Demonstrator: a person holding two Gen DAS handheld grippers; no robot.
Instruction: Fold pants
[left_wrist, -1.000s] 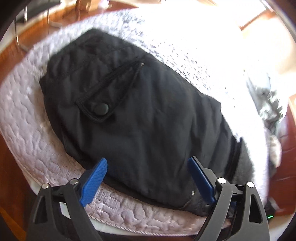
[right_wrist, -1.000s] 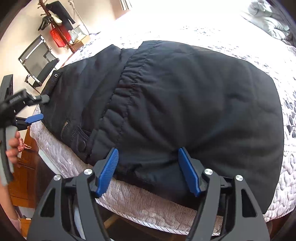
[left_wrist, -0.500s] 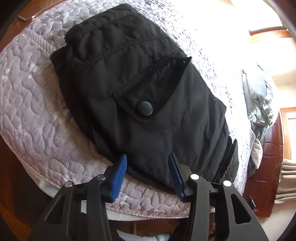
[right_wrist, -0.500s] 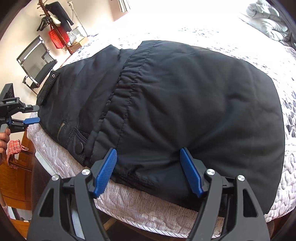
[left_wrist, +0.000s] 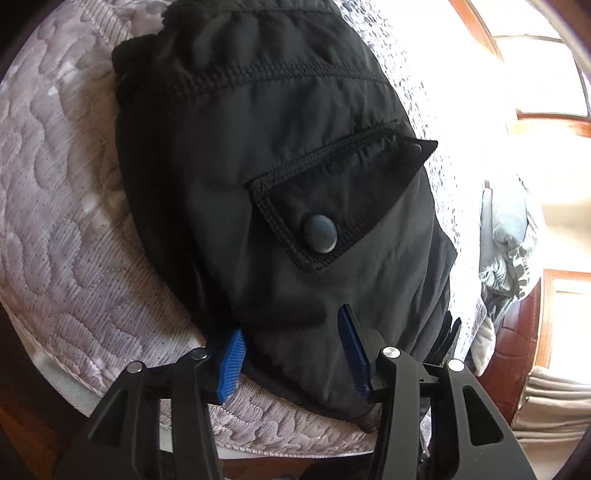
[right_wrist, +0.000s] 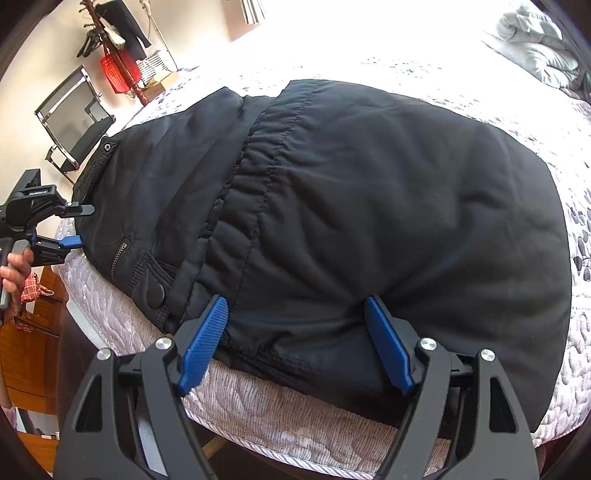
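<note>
Black padded pants (right_wrist: 369, 206) lie folded on a quilted mattress (right_wrist: 280, 417) near its front edge. In the left wrist view the pants (left_wrist: 280, 177) show a pocket flap with a round snap (left_wrist: 320, 234). My left gripper (left_wrist: 291, 332) is open, its blue fingers straddling the pants' near edge by the waistband end. It also shows in the right wrist view (right_wrist: 74, 225) at the far left. My right gripper (right_wrist: 295, 314) is open, its fingers astride the pants' near folded edge.
The mattress (left_wrist: 74, 258) edge drops off just below both grippers. A grey bundle of bedding (right_wrist: 535, 48) lies at the back right. A mesh chair (right_wrist: 74, 118) and a coat rack with a red basket (right_wrist: 118, 70) stand past the bed's left end.
My left gripper has moved in close to the pants' near edge and its fingers now straddle the cloth, after narrowing from a wide opening. The right gripper has barely moved.
</note>
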